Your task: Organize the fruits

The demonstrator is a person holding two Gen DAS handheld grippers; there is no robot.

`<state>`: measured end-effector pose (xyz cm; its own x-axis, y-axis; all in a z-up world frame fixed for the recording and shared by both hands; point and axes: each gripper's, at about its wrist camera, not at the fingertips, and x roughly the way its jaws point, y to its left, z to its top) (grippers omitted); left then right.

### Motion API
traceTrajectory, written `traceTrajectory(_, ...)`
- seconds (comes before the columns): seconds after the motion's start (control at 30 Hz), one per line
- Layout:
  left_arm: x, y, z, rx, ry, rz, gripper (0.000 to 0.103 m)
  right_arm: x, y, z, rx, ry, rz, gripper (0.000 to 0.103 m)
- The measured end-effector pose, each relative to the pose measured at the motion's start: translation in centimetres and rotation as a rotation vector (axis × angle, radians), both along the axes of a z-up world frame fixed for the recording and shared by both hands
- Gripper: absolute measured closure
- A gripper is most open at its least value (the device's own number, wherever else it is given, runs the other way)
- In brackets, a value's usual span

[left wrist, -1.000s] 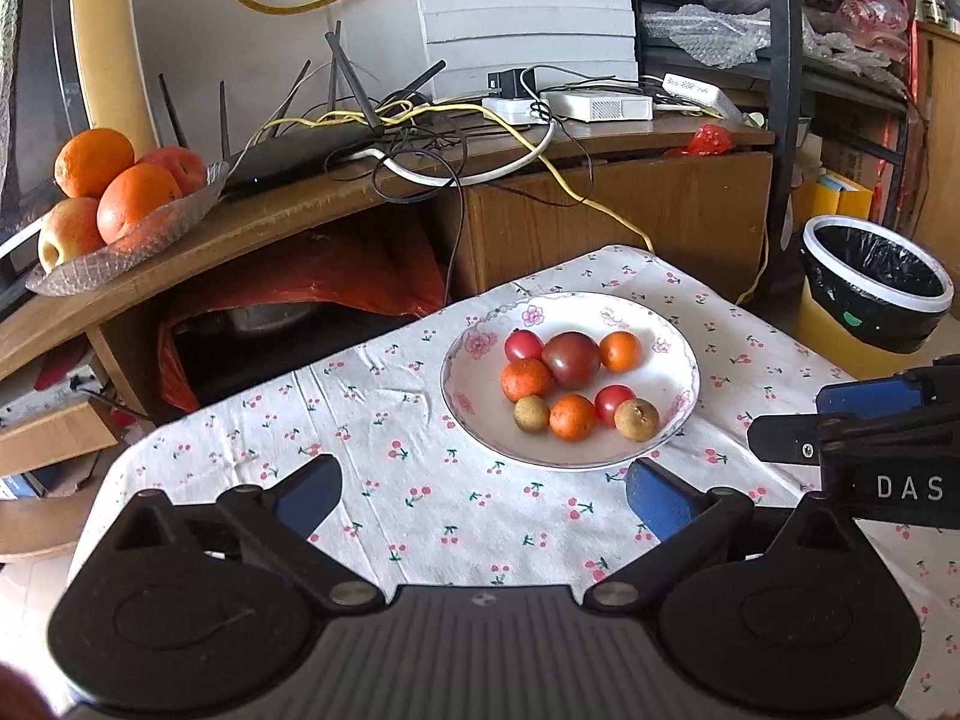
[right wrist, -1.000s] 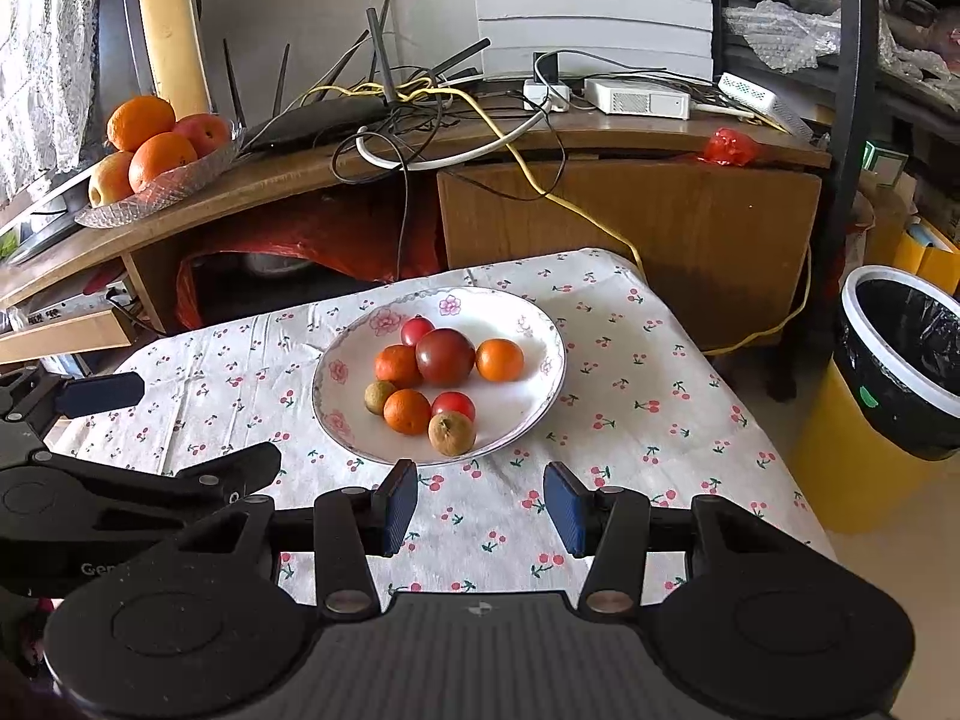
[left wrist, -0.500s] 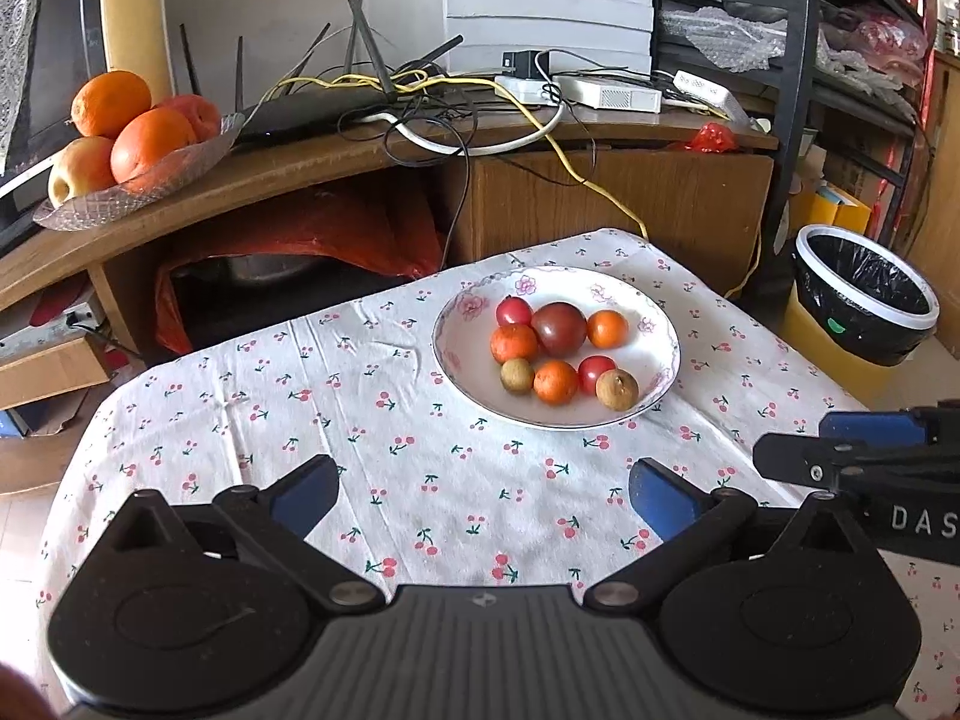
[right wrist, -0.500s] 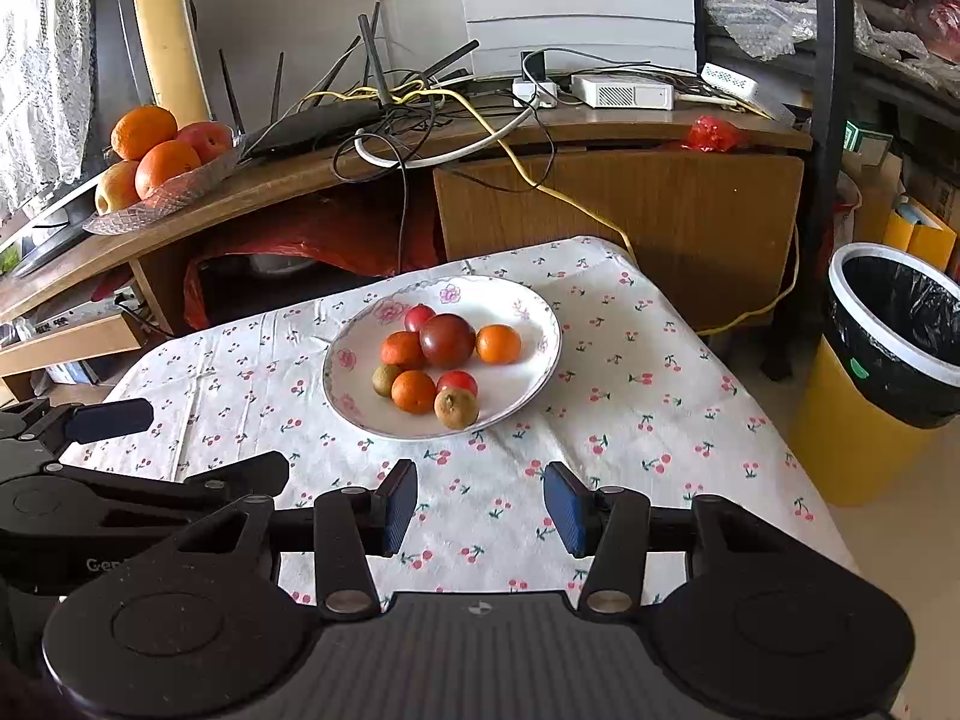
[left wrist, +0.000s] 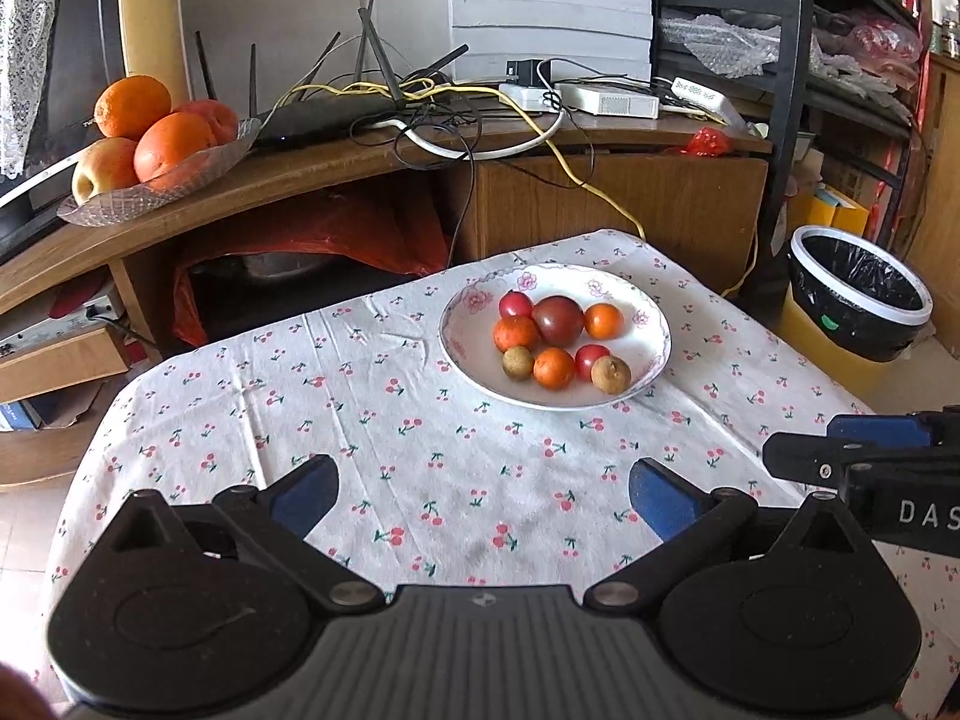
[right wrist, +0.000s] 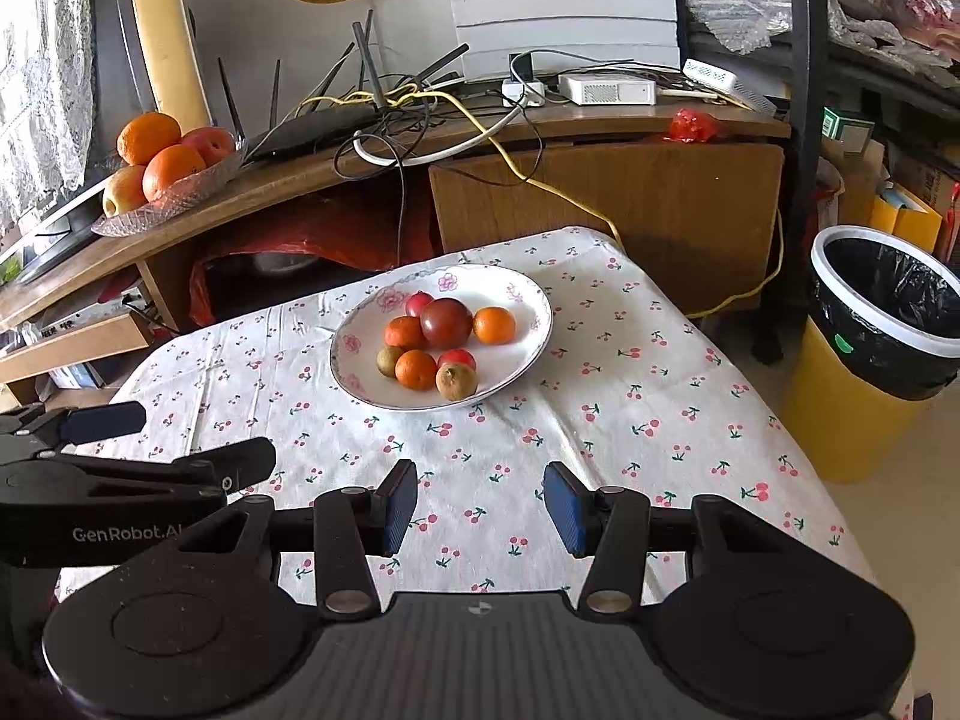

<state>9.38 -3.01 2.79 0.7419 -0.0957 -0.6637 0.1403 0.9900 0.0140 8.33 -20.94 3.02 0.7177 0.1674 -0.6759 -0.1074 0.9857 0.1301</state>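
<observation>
Left wrist view, catalogued left to right for you:

- Glass dish [left wrist: 150, 198] on the wooden shelf at far left: large oranges and an apple, well apart from your work.
- Left gripper [left wrist: 483, 489]: released, its blue pads spread wide over bare cloth, nothing between them.
- Surface [left wrist: 300, 408]: white cloth printed with cherries.
- Plate [left wrist: 462, 336], flowered rim, at the far middle of the surface. It holds all the small fruits in one loose cluster: dark plum [left wrist: 557, 320] in the middle, small oranges and red fruits around it, two brown ones [left wrist: 611, 374] toward the near edge.
- Right gripper [right wrist: 480, 507]: released, its pads standing part-way apart, empty. You hold it near the front edge of the surface.
- Bin [left wrist: 858, 294] with a black liner, on the floor at far right.

Progress, as a judgement: no sorting shows yet. Every small fruit sits mixed on the plate, none on the cloth or in either gripper, so the whole task seems left to do.

Position: the plate lies ahead of both grippers, well apart, slightly right of the left gripper's line and slightly left of the right one's.
</observation>
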Motion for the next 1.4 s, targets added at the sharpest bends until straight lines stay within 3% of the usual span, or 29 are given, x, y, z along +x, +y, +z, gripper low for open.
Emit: traceTrajectory(1.4, -5.8, -0.5, -0.1, 0.017, 0.011, -0.02, 0.0, -5.9, 0.5, 0.2, 0.003, -0.004, -0.003, 0.059)
